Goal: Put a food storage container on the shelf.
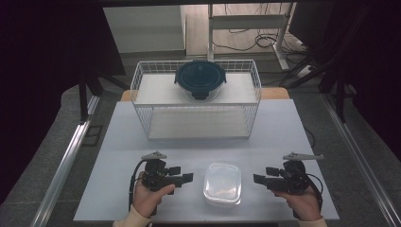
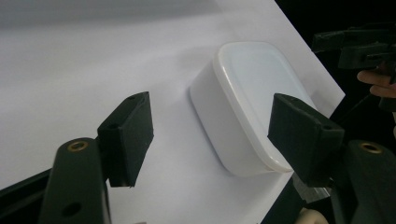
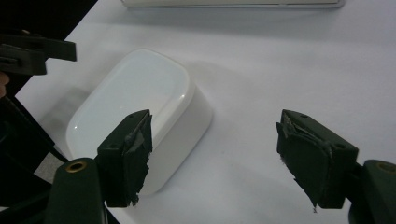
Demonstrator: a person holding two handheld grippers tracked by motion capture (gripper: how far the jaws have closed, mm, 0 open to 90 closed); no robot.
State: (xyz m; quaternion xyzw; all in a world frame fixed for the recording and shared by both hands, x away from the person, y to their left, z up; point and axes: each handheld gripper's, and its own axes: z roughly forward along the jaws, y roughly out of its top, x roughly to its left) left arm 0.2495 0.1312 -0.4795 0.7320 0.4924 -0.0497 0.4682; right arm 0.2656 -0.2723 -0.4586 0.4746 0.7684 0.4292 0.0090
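The lidded white plastic box (image 1: 222,183) sits near the front edge of the table (image 1: 118,137), between your two grippers and touched by neither: your left gripper (image 1: 186,175) and your right gripper (image 1: 259,176) both stand spread with nothing between the jaws. It looks light, smooth and likely slippery, so take it across its short side walls below the lid rim, squeezing gently since thin plastic may flex. Behind, the wire basket (image 1: 142,75) holds a round dark-lidded container (image 1: 200,78); what either container holds I cannot tell.
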